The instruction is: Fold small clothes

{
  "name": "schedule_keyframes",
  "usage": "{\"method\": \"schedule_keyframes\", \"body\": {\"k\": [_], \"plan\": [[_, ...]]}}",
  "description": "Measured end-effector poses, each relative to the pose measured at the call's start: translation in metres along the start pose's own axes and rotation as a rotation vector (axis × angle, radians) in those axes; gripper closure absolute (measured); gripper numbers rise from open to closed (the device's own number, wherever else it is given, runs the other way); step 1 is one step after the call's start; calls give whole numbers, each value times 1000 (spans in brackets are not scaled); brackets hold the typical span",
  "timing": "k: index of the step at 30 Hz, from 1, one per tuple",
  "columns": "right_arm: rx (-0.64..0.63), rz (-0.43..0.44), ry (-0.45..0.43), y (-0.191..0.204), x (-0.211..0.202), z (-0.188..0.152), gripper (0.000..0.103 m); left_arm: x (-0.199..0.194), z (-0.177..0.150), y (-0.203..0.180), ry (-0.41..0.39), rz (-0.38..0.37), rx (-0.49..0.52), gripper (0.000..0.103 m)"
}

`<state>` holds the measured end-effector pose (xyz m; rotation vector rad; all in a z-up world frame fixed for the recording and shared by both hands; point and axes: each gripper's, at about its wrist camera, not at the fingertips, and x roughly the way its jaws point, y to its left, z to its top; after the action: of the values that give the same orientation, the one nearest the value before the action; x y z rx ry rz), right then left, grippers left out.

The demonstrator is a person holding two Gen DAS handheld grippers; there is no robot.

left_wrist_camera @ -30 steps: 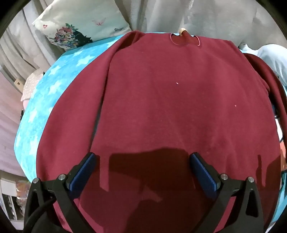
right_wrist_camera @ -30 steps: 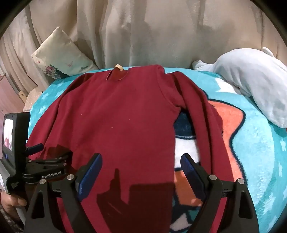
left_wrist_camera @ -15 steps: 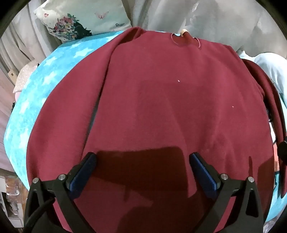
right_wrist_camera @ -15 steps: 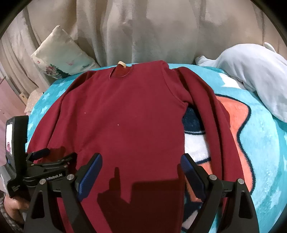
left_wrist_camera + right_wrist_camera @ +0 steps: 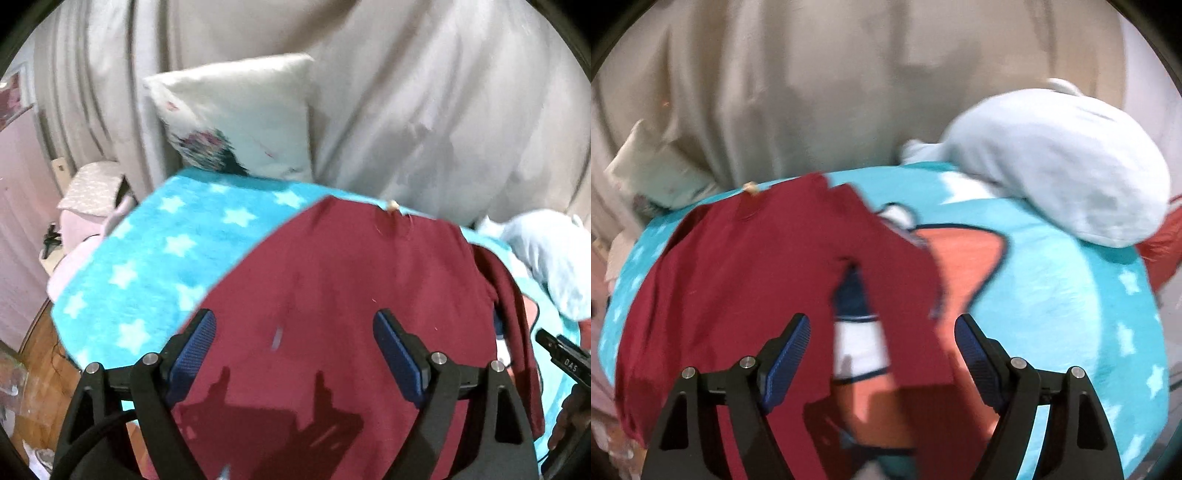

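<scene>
- Far left, past the edge of the bed, a pale pink heap (image 5: pixel 79 236) sits beside a patch of wooden floor (image 5: pixel 44 373); both are blurred.
- The turquoise star blanket (image 5: pixel 173 254) covers the bed; a white flowered cushion (image 5: pixel 236 122) leans against the beige curtain (image 5: pixel 424 92) behind it.
- The left gripper (image 5: pixel 293 349) hovers over the lower body of the maroon sweater (image 5: pixel 332 295); its blue-padded fingers (image 5: pixel 194 350) stand wide apart with nothing between them, and I cannot say whether they touch the cloth.
- The sweater lies flat on the blanket, neck towards the curtain, a small tan tag (image 5: pixel 392 206) at the collar; its right sleeve (image 5: pixel 905 288) runs down alongside the body, with a strip of the blanket's cartoon print showing between sleeve and body.
- The right gripper (image 5: pixel 881 354) hangs above that sleeve and the gap beside it; its jaws are spread just as wide, empty.
- Further right, an orange patch (image 5: pixel 971 258) of the print lies next to the sleeve.
- A pale blue plush toy (image 5: pixel 1052 162) rests on the far right corner of the blanket, well apart from the sweater; something red (image 5: pixel 1161 243) pokes out beside it, too blurred to name.
</scene>
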<state>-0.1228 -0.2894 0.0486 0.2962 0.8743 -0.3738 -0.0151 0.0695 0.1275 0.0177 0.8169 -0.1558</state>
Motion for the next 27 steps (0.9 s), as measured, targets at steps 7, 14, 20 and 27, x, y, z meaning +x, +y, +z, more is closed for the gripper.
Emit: {"method": "schedule_keyframes", "body": {"k": [7,14,20,27], "plan": [[-11,-37,72,-39,3,-15,19,-23,-7,32,-26,36,-44,16],[-102,35,173,-29,28,-34,78,-25,-15,16,-14,3,-50,16],[84,-89,95,-95,12,0,94,-33,-17,11,-32,16,-49,16],[233,-258,6,-146,-4,28,74,-38,-12,29,-46,76,-93,16]]}}
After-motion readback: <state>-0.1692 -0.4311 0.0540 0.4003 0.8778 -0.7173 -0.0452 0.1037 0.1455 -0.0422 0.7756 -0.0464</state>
